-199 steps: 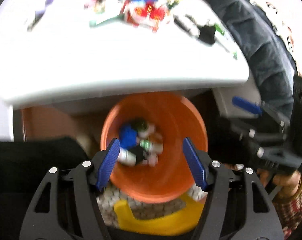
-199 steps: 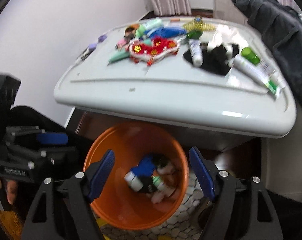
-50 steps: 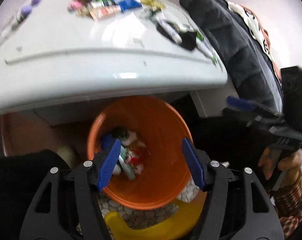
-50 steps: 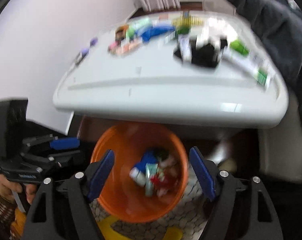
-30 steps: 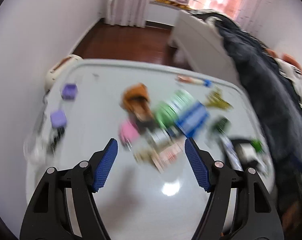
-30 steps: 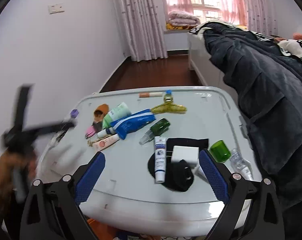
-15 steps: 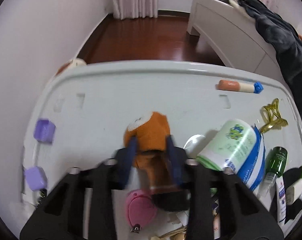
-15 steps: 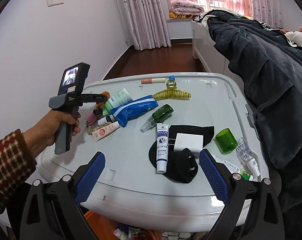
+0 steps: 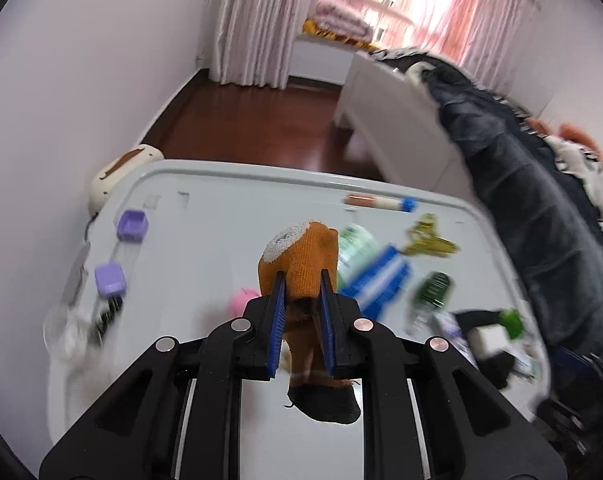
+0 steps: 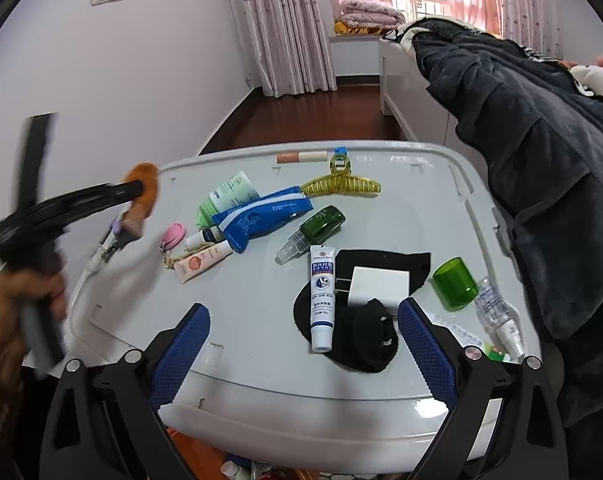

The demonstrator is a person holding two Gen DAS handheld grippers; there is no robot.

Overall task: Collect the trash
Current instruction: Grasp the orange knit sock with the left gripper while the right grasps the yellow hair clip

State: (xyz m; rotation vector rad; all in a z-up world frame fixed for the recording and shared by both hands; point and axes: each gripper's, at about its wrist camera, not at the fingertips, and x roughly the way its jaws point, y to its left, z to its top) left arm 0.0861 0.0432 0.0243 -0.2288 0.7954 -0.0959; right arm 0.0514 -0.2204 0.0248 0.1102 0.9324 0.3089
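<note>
White plastic table (image 10: 261, 320) fills the scene, its top strewn with the clutter that is to be collected — a black sock (image 10: 365, 336) at the near right with a white tube (image 10: 321, 296) and a white charger (image 10: 379, 282) lying on it, a blue pouch (image 10: 263, 218) further in, a green cup (image 10: 455, 283) at the right. The left gripper (image 9: 301, 300) has its blue pads clamped on an orange sock (image 9: 301, 268), which hangs clear above the table's left side, the dark cuff drooping below the jaws — apparently lifted for the trip to the bin. An orange rim (image 10: 197, 456) shows under the near edge, likely that bin. The right gripper (image 10: 303, 344) hovers at the near edge with its jaws wide apart and empty, seemingly poised over the black sock for the next pick.
</note>
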